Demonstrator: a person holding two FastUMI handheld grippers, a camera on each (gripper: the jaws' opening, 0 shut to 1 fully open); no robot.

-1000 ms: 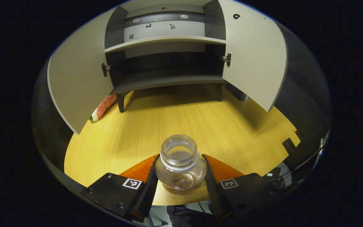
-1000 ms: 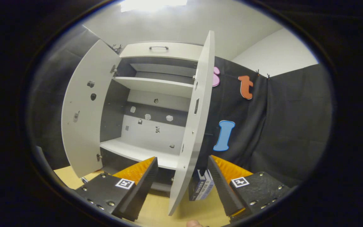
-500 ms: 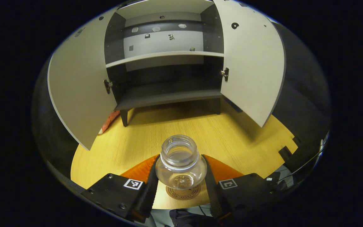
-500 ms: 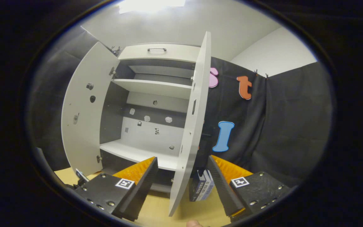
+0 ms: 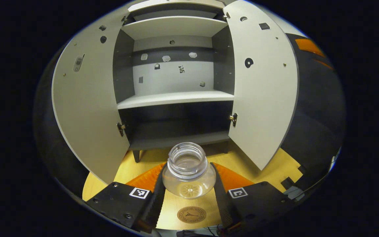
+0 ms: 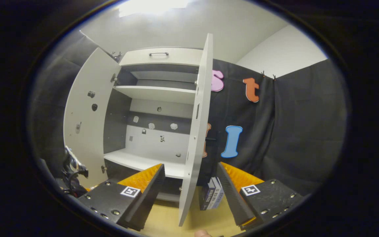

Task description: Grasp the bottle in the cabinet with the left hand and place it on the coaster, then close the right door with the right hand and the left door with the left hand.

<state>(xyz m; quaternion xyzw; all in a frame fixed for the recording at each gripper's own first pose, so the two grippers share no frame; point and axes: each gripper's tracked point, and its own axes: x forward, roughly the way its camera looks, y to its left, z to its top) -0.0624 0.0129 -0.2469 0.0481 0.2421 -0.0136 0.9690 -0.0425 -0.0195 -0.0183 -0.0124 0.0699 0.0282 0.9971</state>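
2 fingers of my left tool (image 5: 189,184) grip the bottle (image 5: 189,171) by its sides, mouth up, held clear above the coaster (image 5: 191,214) on the table (image 5: 275,164), so it can go straight down. My right tool (image 6: 191,187) gapes wide, straddling the right door (image 6: 194,131) edge to push it. Left door (image 5: 87,108) open too

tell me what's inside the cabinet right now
The cabinet has both doors open and its lit shelves look bare, with only small marks on the back panel. The dark bottom compartment is partly hidden behind the bottle held in the left gripper.
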